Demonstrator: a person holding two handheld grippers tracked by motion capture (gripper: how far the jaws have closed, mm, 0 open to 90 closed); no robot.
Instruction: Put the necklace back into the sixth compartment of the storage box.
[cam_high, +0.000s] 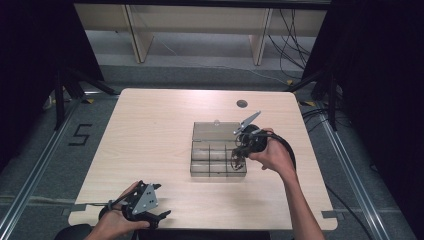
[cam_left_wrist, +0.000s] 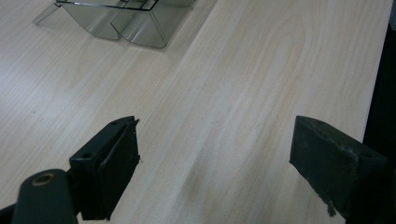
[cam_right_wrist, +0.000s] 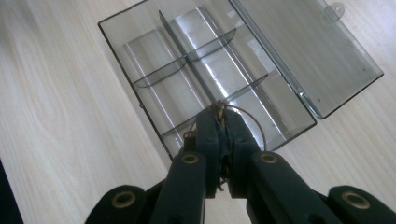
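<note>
Two grippers: one in each hand, well apart.
Right gripper (cam_right_wrist: 220, 122): jaws pressed together on a thin brown wire loop (cam_right_wrist: 252, 122) — part of the loop curls out beside the tips.
Right gripper position: over the box (cam_high: 218, 159), at its right end, tips pointing down into the compartments.
Left gripper (cam_left_wrist: 215, 163): jaws spread wide, nothing between them, bare table (cam_left_wrist: 243, 93) beneath.
Left gripper position: near the table's front edge at the person's left (cam_high: 141, 204), far from the box.
Box: clear, smoky plastic, divided into compartments; lid (cam_right_wrist: 308, 51) open and lying flat behind — hinged along the far side.
Table: pale wood, box right of centre.
</note>
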